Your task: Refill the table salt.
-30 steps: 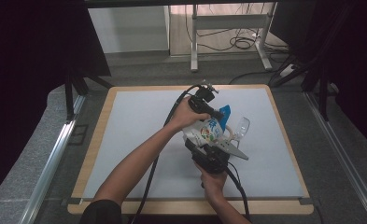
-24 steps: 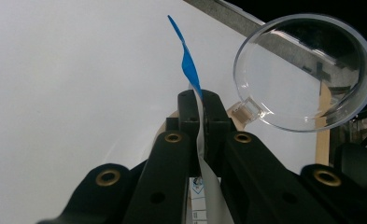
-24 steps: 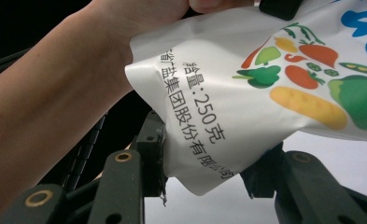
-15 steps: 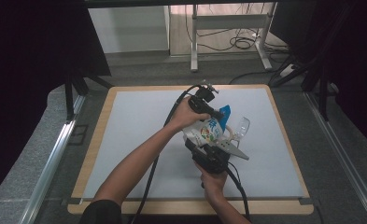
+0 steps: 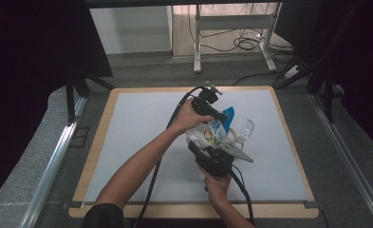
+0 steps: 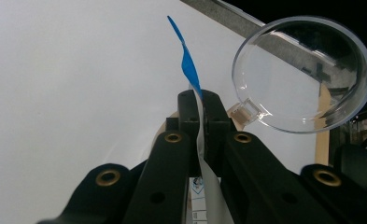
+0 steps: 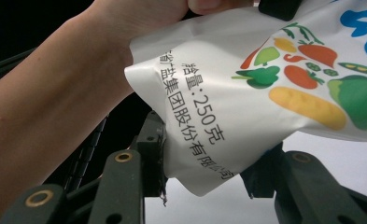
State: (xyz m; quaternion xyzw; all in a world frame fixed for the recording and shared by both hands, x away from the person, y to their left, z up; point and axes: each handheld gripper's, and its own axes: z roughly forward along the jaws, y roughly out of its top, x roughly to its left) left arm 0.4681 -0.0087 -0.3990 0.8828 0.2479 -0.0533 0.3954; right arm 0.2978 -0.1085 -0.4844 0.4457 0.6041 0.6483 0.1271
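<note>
A white pouch (image 5: 211,133) printed with vegetables and a blue top hangs tilted above the middle of the white mat (image 5: 141,133). My left gripper (image 5: 223,115) is shut on the pouch's top edge; in the left gripper view the thin blue-tipped edge (image 6: 187,65) stands pinched in the left gripper (image 6: 201,100). From below, my right gripper (image 5: 207,146) is shut on the pouch's lower end. In the right gripper view the pouch (image 7: 265,93) sits between the jaws of the right gripper (image 7: 209,154). A clear round cup (image 5: 245,129) lies just right of the pouch, also close ahead as the cup (image 6: 302,74).
The mat covers a wood-edged table (image 5: 98,142). Cables trail from both grippers toward the front edge. A metal stand (image 5: 231,28) and loose cables lie on the floor beyond the table. Dark curtains flank both sides.
</note>
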